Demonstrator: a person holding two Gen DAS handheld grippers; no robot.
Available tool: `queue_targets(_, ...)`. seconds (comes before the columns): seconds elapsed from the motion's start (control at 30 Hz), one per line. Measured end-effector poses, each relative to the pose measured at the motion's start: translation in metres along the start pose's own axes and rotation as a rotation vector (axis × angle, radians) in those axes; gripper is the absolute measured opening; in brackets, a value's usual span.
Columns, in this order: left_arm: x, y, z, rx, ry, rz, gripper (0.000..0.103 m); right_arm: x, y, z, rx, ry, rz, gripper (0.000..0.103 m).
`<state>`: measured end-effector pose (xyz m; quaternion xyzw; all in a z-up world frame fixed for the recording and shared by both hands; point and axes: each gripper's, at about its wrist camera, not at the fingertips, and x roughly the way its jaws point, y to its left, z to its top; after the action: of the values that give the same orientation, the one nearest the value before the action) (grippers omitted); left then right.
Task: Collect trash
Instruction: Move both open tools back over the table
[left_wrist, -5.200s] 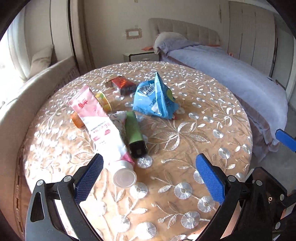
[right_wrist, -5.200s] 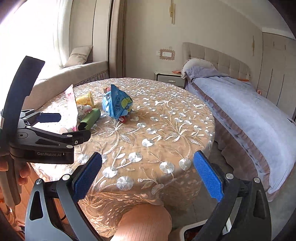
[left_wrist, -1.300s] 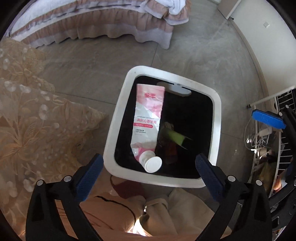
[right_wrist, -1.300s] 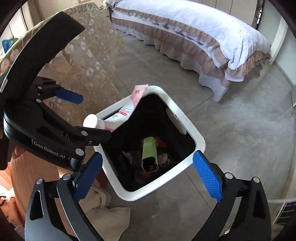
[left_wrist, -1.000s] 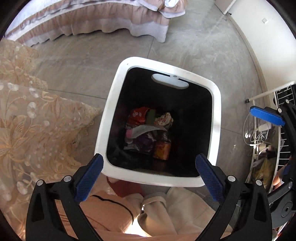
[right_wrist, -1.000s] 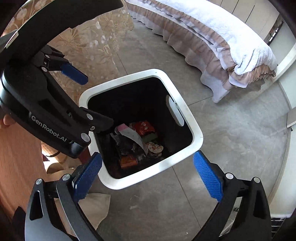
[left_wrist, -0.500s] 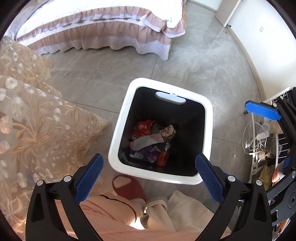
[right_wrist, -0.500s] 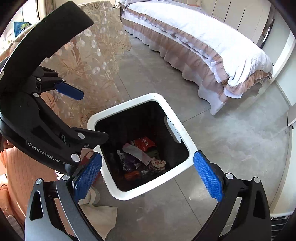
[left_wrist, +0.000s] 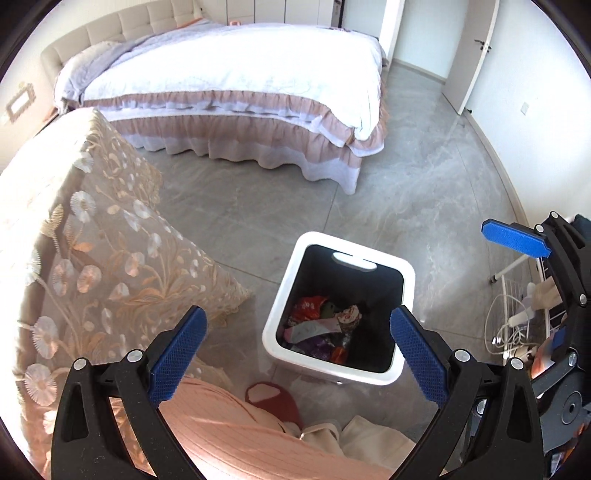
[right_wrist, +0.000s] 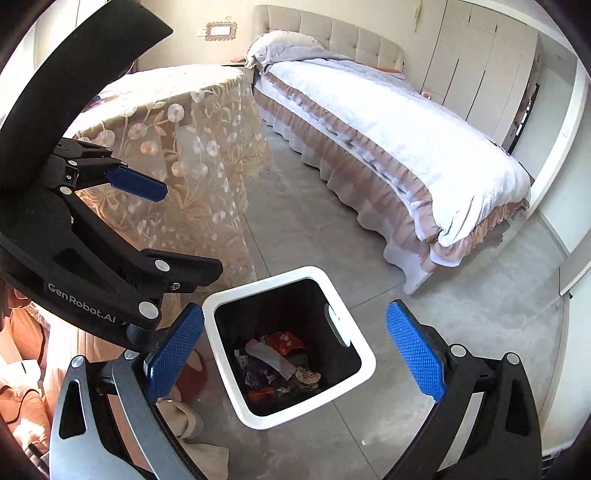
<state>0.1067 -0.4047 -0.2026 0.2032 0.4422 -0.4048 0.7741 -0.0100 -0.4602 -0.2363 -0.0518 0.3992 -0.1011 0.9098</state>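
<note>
- While both tools hang over the floor, the left gripper (left_wrist: 297, 345) has its blue pads spread wide with nothing between them.
- To the left of that gripper, the embroidered tablecloth (left_wrist: 85, 258) drapes down off the table.
- Just ahead of its fingertips and below them, the white trash bin (left_wrist: 404, 273) stands on the grey floor (left_wrist: 424, 177), with mixed trash (left_wrist: 319, 330) lying at the bottom: red, purple and orange wrappers and a pale strip.
- Far ahead lies the bed (left_wrist: 236, 74).
- At its right edge appears the right gripper (right_wrist: 293, 354), likewise wide apart and holding nothing.
- In the right wrist view, the bin sits between and just ahead of its pads, the left tool just beside its left pad.
</note>
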Motion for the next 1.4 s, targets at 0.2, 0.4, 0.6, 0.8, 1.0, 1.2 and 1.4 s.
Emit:
queue_targets(0.2,-0.03,0.019,-0.002,-0.059,-0.082,0.045,0.098,-0.013,0.023,0.012,-0.081,-0.069,-0.106,0.098)
queue_targets(0.4,-0.06,0.038,-0.007,-0.111,-0.165,0.11,0.098,-0.026,0.027,0.027,-0.073,-0.129,-0.113,0.098)
queue_targets(0.6,-0.09,0.057,-0.014,-0.169,-0.243,0.159,0.098,-0.039,0.036,0.048,-0.004,-0.193,-0.029,0.098)
queue_targets(0.8,-0.118,0.084,-0.026,-0.234,-0.308,0.238,0.098,-0.04,0.049,0.074,0.055,-0.235,0.094,0.098)
queue_targets(1.0,-0.141,0.12,-0.044,-0.319,-0.342,0.294,0.098,-0.041,0.077,0.101,0.067,-0.266,0.184,0.098)
queue_targets(1.2,-0.165,0.156,-0.064,-0.405,-0.368,0.35,0.098,-0.034,0.101,0.126,0.071,-0.263,0.22,0.098)
queue_targets(1.4,-0.184,0.195,-0.084,-0.502,-0.383,0.418,0.098,-0.027,0.127,0.153,0.089,-0.262,0.257,0.098)
